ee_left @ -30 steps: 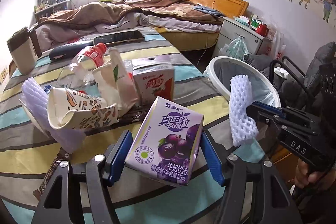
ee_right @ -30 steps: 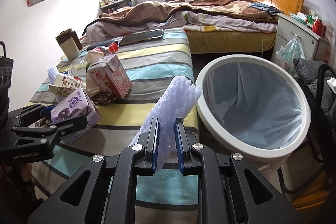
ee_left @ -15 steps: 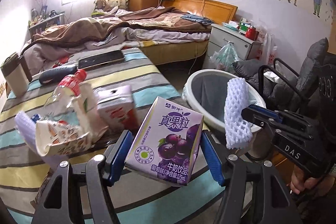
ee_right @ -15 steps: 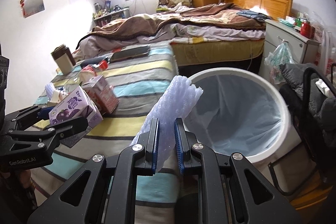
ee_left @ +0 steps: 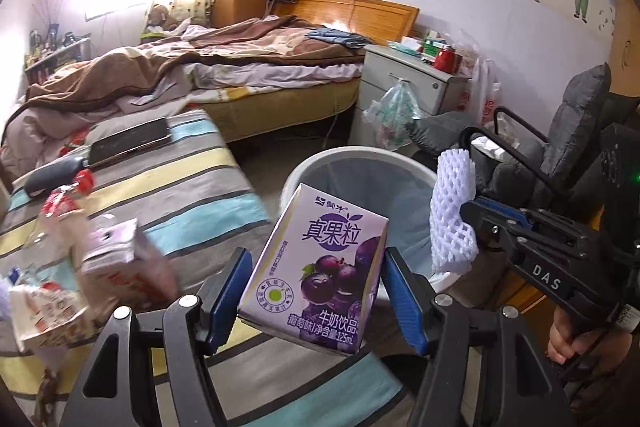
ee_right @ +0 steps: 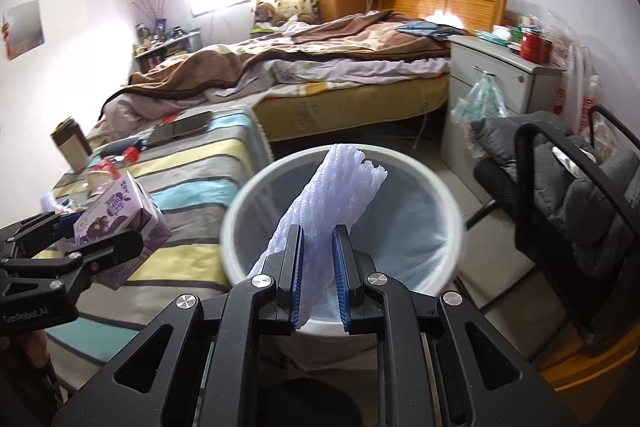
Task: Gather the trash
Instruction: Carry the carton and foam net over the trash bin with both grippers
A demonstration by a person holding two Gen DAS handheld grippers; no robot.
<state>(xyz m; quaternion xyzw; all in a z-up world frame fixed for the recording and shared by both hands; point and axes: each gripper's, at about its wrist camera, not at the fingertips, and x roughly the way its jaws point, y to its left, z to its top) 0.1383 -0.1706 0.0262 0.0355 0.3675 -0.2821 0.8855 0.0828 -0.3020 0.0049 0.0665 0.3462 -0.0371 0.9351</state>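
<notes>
carton (ee_left: 320,267) was clamped in the left gripper (ee_left: 316,291), foam net (ee_right: 332,203) pinched in the right gripper (ee_right: 318,287), both apparently held for dropping into the bin (ee_right: 248,195).

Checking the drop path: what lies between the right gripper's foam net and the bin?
Nothing: in the right wrist view the white foam net hangs directly before the round white lined bin.

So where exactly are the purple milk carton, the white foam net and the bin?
purple milk carton (ee_left: 320,271): left wrist view, on its printed front face.
white foam net (ee_right: 340,195): right wrist view, on the part above the blue pads.
bin (ee_right: 432,183): right wrist view, on its white rim.
</notes>
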